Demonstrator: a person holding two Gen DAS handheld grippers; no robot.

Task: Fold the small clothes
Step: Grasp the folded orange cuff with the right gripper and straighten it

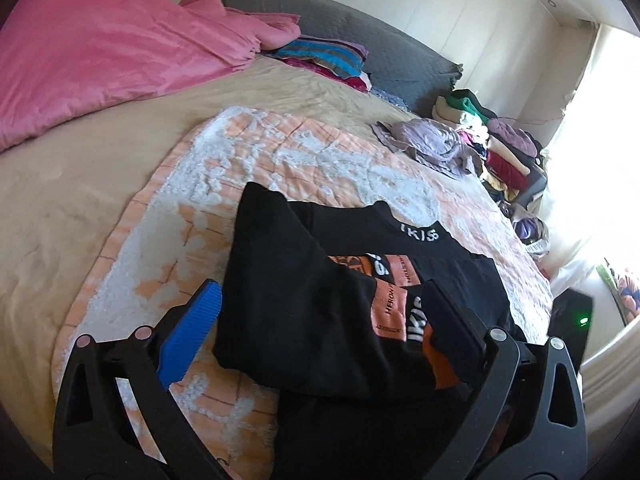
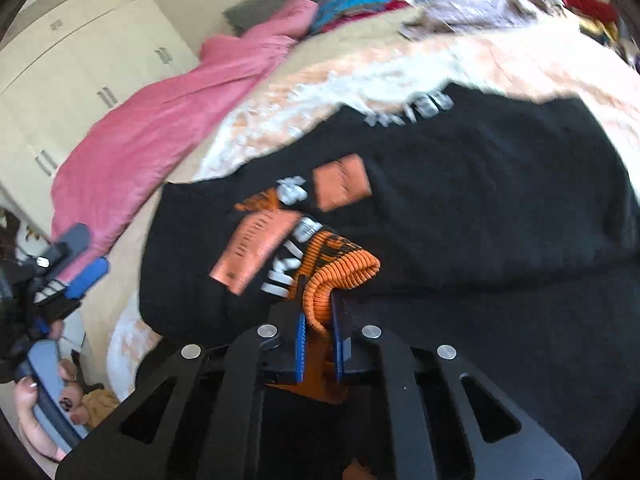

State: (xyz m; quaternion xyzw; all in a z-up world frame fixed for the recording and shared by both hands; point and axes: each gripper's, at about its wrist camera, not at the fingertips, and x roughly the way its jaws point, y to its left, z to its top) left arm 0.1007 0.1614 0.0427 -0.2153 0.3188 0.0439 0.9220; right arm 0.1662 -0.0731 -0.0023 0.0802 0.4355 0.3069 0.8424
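We see a black sweatshirt point(image 1: 320, 304) lying on an orange-and-white quilt point(image 1: 248, 152) spread over a bed with a tan sheet point(image 1: 52, 208). The sweatshirt carries orange and white print on its chest, and white lettering at its collar on the far side. One sleeve is folded across the body from the left, covering part of the print.

Our left gripper point(image 1: 320, 328) hangs over the near part of the sweatshirt with its jaws spread wide. One blue-padded finger point(image 1: 192, 332) sits over the quilt just left of the garment, the other over the print on the right; neither pad presses on the cloth, so it holds nothing.

Our right gripper point(image 2: 318, 344) has its jaws drawn together on an orange ribbed cuff point(image 2: 340, 276) of the sweatshirt, which bulges out beyond the blue pads. That view is blurred, yet the pinch on the cuff is plain. At its left edge we see the left gripper from outside, with a hand point(image 2: 36, 420) wrapped round its grey handle.

Farther off on the bed lie a pink duvet point(image 1: 104, 56) at the far left, a grey headboard cushion point(image 1: 360, 40), a striped folded cloth point(image 1: 320, 56) and a lilac garment point(image 1: 428, 140). A heap of mixed clothes point(image 1: 500, 152) sits at the far right by a bright window. Cream wardrobe doors point(image 2: 72, 68) stand beyond the duvet.
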